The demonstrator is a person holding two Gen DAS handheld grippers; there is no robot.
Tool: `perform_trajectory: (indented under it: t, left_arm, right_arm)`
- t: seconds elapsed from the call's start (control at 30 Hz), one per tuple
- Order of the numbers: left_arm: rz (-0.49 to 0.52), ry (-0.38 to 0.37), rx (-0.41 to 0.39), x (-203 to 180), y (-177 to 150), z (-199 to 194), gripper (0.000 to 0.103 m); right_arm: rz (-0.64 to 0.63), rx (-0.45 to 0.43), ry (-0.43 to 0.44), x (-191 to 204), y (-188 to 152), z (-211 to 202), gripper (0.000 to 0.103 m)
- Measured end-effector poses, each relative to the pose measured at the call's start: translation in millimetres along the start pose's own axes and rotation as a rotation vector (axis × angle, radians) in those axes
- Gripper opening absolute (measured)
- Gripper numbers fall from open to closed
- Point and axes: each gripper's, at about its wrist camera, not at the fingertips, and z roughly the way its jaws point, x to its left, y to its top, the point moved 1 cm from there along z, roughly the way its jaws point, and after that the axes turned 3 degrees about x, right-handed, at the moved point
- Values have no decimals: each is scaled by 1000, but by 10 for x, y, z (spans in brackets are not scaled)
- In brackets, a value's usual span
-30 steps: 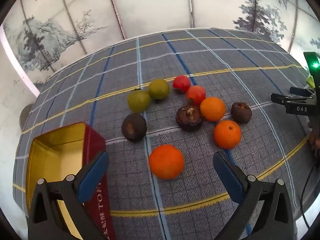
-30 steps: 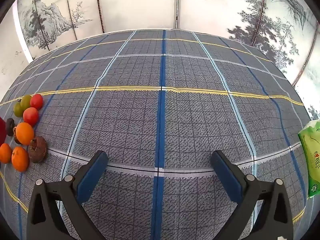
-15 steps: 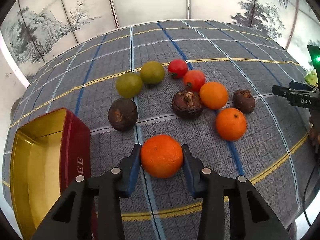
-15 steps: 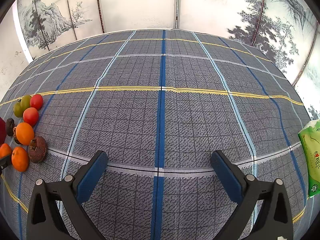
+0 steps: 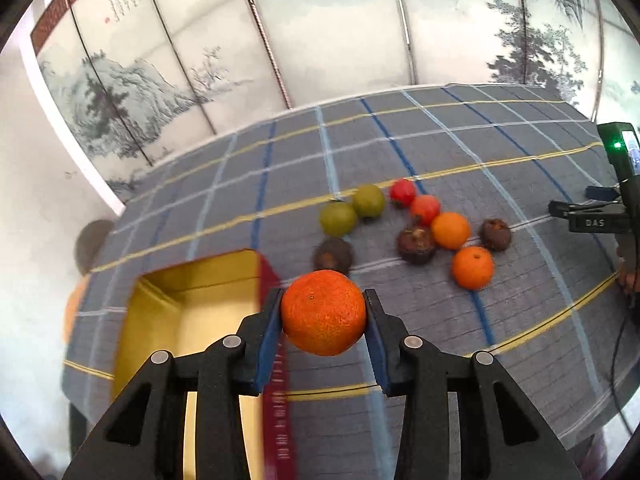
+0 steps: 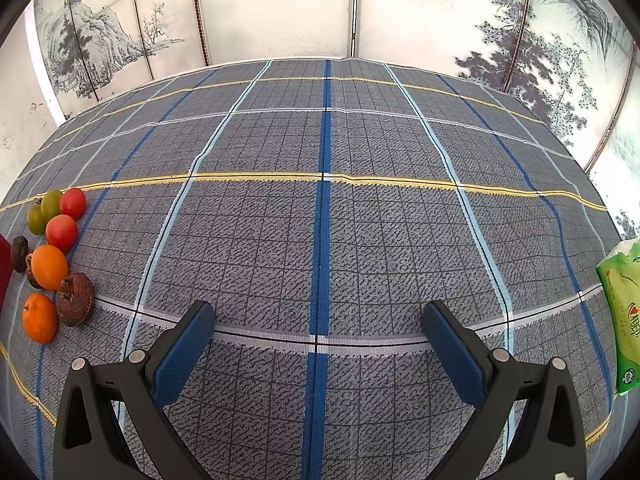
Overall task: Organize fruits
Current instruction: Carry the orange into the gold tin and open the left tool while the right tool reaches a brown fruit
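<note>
My left gripper (image 5: 323, 314) is shut on a large orange (image 5: 323, 312) and holds it above the table, by the right wall of an open red tin with a gold inside (image 5: 188, 320). Beyond it lie two more oranges (image 5: 472, 267), two green fruits (image 5: 338, 219), two red tomatoes (image 5: 403, 192) and three dark brown fruits (image 5: 416, 239). My right gripper (image 6: 318, 330) is open and empty over bare plaid cloth; the fruit cluster (image 6: 50, 266) sits at its far left.
The table wears a grey plaid cloth (image 6: 320, 220). A green packet (image 6: 622, 312) lies at the right edge in the right wrist view. The right gripper's body (image 5: 600, 220) shows at the right edge of the left wrist view. A painted screen stands behind the table.
My left gripper closed on the large orange, lifted it off the cloth and carried it left toward the tin. The right gripper stayed still.
</note>
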Motion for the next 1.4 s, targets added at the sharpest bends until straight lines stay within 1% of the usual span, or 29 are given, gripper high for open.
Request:
perform_trajectory:
  t: [0.1, 0.17, 0.27, 0.37, 0.5, 0.6, 0.67, 0.73, 0.8, 0.83, 0.87, 0.93, 0.97, 1.03, 1.07, 1.1, 1.17, 1.23, 1.27, 1.33, 1.4]
  left_arm:
    - [18, 67, -10, 173, 4, -6, 40]
    - [14, 90, -4, 332, 1, 31, 41]
    - [15, 145, 13, 596, -11, 162, 41]
    - [10, 158, 67, 841, -27, 392, 41]
    - [-29, 164, 169, 1191, -88, 801, 41]
    - [-52, 166, 229, 1352, -141, 1034, 41]
    - [-65, 149, 252, 1420, -170, 1146, 41]
    - [-78, 150, 270, 1452, -179, 1226, 42]
    - [-91, 139, 297, 1480, -183, 1276, 43]
    - [-100, 136, 302, 1499, -197, 1287, 47]
    - [-106, 143, 302, 1507, -195, 1301, 50]
    - [-112, 137, 289, 1524, -181, 1289, 62]
    - [-116, 127, 278, 1531, -175, 1266, 64]
    - [-130, 118, 241, 1547, -155, 1165, 65]
    - [-137, 110, 227, 1552, -144, 1115, 65]
    - [-150, 93, 211, 1556, -134, 1035, 65]
    - [-203, 53, 180, 1587, -145, 835, 65]
    - [-246, 26, 138, 1595, -172, 614, 65]
    - [-267, 19, 109, 1584, -208, 452, 66]
    - [-288, 3, 73, 1532, -276, 219, 71]
    - [-303, -23, 34, 1454, -383, -32, 75]
  right_arm:
    - [1, 0, 0, 2, 1, 1, 103]
    - [1, 0, 0, 2, 2, 2, 103]
    - [1, 1, 0, 3, 3, 3, 103]
    - [1, 1, 0, 2, 12, 10, 103]
    - [13, 1, -6, -4, 12, 12, 103]
    - [4, 7, -2, 8, -35, -34, 103]
    - [-12, 14, 19, -7, -71, -68, 103]
    - [-17, -21, 47, -35, -103, -143, 103]
    - [-24, -79, 139, 12, -151, -295, 101]
    - [-37, -102, 180, 60, -175, -374, 101]
    - [-58, -114, 200, 123, -190, -434, 101]
    - [-136, -113, 255, 315, -203, -507, 98]
    - [-170, -113, 273, 406, -196, -523, 96]
    - [-231, -113, 304, 587, -165, -545, 89]
    - [-256, -111, 321, 666, -143, -543, 87]
    - [-278, -107, 321, 744, -116, -529, 83]
    - [-314, -86, 323, 887, -70, -452, 74]
    - [-333, -63, 328, 993, -54, -389, 61]
    - [-348, -49, 318, 1041, -42, -345, 60]
    - [-362, -37, 342, 1115, -21, -314, 59]
    - [-387, -31, 338, 1179, -5, -307, 59]
